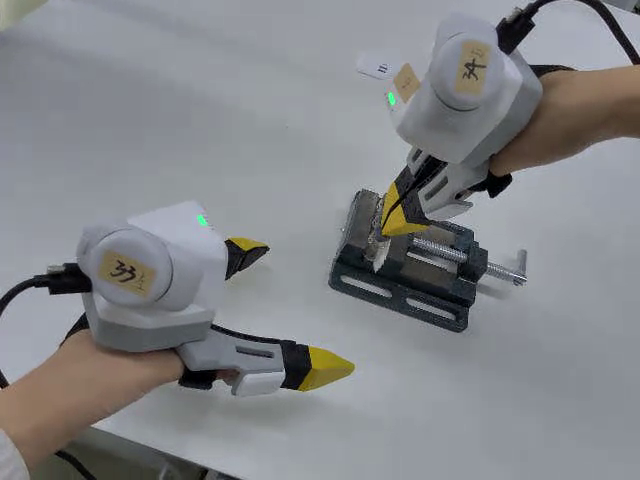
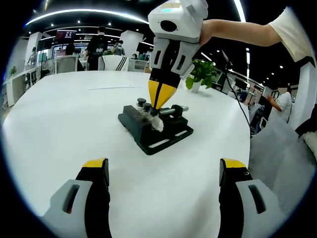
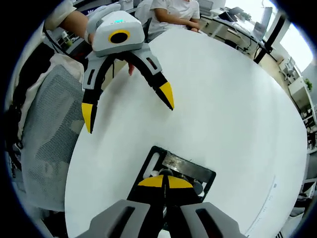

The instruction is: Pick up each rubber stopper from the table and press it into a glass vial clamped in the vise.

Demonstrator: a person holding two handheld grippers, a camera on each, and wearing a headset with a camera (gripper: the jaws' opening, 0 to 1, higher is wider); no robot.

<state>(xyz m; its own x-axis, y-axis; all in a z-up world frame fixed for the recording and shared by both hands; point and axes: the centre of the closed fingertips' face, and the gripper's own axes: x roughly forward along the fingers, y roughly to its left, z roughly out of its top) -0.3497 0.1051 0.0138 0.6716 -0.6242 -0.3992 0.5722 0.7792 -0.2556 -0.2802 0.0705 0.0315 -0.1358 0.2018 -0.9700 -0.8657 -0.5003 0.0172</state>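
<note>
A dark bench vise [image 1: 440, 290] sits right of centre on the white table and clamps small glass vials [image 2: 157, 123]. Two of the vials carry dark rubber stoppers [image 2: 141, 102]. My right gripper [image 1: 385, 228] points straight down onto the vise with its yellow tips shut together, resting on a vial top. In the right gripper view, that gripper [image 3: 166, 181] hides whatever lies under the tips, above the vise [image 3: 198, 173]. My left gripper [image 1: 290, 305] hovers open and holding nothing at the lower left, well clear of the vise [image 2: 163, 135]. Its jaws in the left gripper view [image 2: 163, 166] stand wide apart.
The vise's screw handle [image 1: 500, 272] sticks out to the right. A small white label [image 1: 375, 68] lies on the table behind the right gripper. A potted plant [image 2: 203, 74] stands at the far table edge. Bare white tabletop [image 1: 200, 120] surrounds the vise.
</note>
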